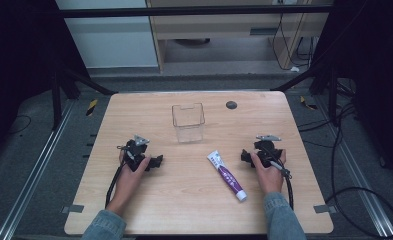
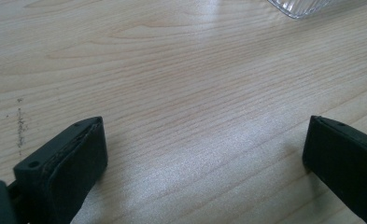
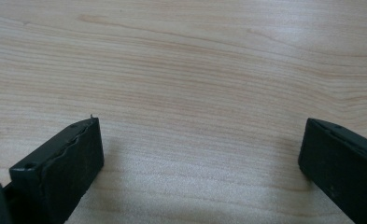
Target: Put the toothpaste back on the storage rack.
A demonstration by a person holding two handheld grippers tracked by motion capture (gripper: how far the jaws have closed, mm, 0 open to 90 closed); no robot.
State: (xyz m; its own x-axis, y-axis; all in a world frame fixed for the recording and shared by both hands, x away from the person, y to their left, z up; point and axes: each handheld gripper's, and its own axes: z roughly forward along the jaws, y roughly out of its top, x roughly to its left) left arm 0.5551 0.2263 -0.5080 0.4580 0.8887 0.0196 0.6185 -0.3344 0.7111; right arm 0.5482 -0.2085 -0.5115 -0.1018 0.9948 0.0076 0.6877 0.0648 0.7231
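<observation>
L tool and R tool both rest on the counter, jaws wide apart, nothing btwn them, one in each hand. Both gripper views: bare woodgrain btwn the black jaws. Toothpaste tube, white/purple, lies flat just beside the R tool on its inner side, not touching, cap end toward the near edge. Clear plastic box stands upright at counter centre, farther back; L gripper view catches its corner at top. High view adds a dark round disc near the far edge. Beyond: grey floor, cables, wood cabinet, black frame bars.
</observation>
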